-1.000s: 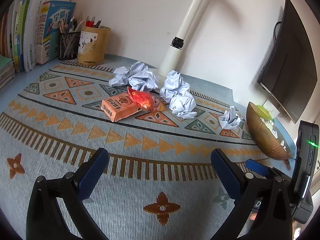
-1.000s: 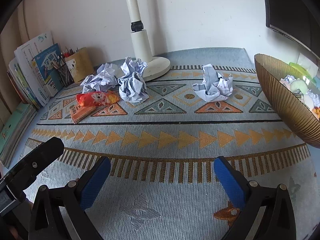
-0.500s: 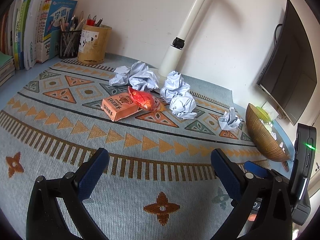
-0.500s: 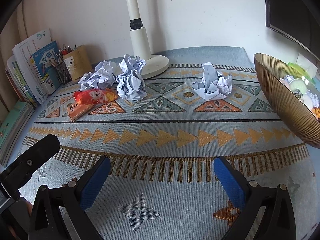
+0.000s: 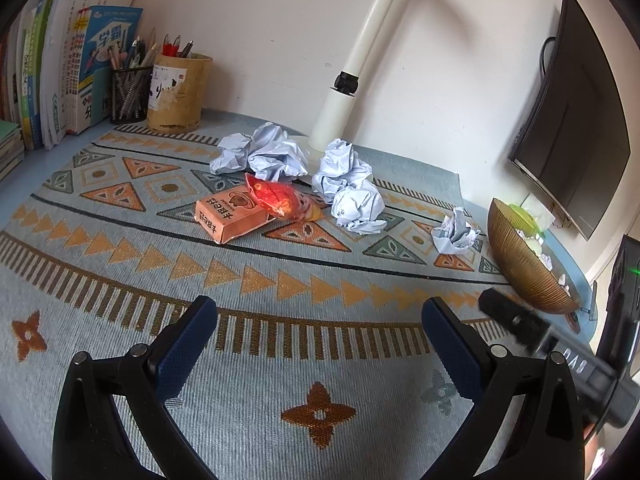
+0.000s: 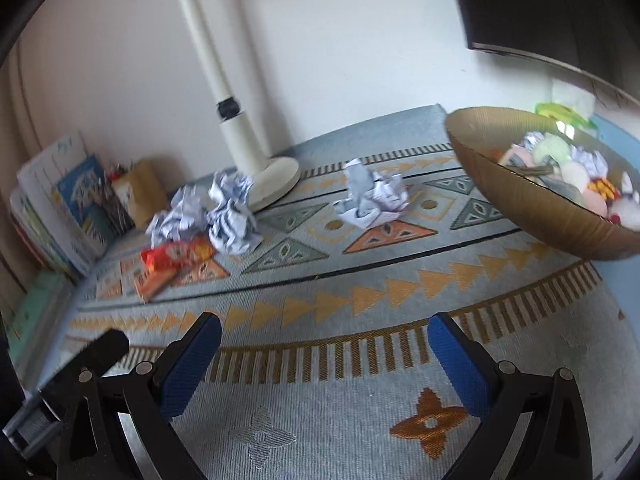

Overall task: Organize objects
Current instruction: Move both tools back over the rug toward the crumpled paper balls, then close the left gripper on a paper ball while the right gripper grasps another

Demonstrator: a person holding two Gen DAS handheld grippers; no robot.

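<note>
Here both my left gripper (image 5: 318, 334) and right gripper (image 6: 324, 354) sit wide apart at the bottom of their frames, holding nothing above the patterned mat (image 5: 280, 280). Crumpled paper balls (image 5: 356, 206), an orange box (image 5: 228, 214) and a red wrapper (image 5: 276, 196) cluster mid-frame; the brown bowl (image 6: 532, 204), upper right in the blurred right view, seems already part-filled.

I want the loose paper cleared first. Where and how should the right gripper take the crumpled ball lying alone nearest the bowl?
Probably grip the lone paper ball across its bulky middle, coming from above. It sits apart from the bowl and lamp base, so both sides are free for the open right gripper.
</note>
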